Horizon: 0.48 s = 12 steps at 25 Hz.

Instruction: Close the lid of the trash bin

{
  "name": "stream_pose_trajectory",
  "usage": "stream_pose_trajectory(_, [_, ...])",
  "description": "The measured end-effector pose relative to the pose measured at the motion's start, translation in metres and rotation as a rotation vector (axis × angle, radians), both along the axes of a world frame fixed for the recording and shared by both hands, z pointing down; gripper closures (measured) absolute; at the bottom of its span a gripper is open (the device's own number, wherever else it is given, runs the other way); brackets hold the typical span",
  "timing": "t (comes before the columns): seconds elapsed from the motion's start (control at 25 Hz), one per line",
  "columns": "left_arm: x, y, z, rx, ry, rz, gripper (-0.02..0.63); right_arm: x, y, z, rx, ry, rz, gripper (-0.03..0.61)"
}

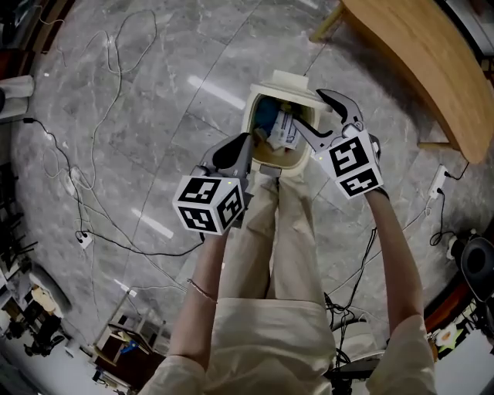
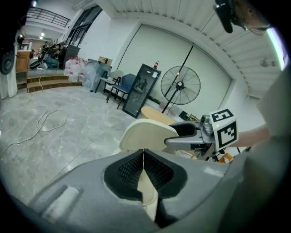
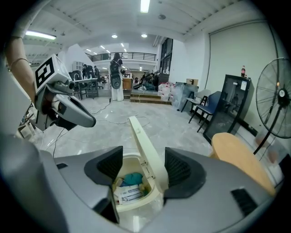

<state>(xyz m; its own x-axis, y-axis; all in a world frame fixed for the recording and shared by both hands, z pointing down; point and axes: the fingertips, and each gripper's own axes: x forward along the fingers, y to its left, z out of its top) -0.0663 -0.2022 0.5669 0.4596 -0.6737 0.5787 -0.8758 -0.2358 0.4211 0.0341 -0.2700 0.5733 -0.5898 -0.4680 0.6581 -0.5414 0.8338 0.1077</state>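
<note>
No lettering reads clearly; the white packet point(image 3: 129, 195) in the trash bin point(image 3: 138, 207) carries print, seemingly too blurred.

Bright, even indoor light comes from ceiling lamps point(image 3: 144, 5) that blow out white. Pale streaks of glare cross the polished marble floor point(image 1: 147, 116). Shadows are soft; the trash bin point(image 1: 248, 116) is shaded inside. Both gripper views bulge, darkening at their round edges.

The right gripper's point(image 3: 144, 169) fingers point(image 3: 179, 170) stand apart at lower centre, the trash bin's point(image 3: 136, 202) upright lid point(image 3: 144, 143) between them; the left gripper point(image 3: 68, 111) shows at upper left.
</note>
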Motion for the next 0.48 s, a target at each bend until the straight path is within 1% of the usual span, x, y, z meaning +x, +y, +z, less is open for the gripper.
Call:
stream_pose_trajectory(0.12, [0.0, 0.007, 0.002, -0.001, -0.007, -0.011, 0.591, -0.001, 0.009, 0.003, -0.01, -0.007, -0.001, 0.288])
stream_pose_trajectory(0.32, [0.002, 0.022, 0.004, -0.007, -0.007, -0.04, 0.591, -0.002, 0.027, 0.009, -0.025, -0.009, -0.033, 0.288])
stream_pose_trajectory(0.48, [0.003, 0.034, 0.004, -0.007, 0.021, -0.104, 0.591, -0.006, 0.041, 0.015, -0.027, 0.004, -0.078, 0.288])
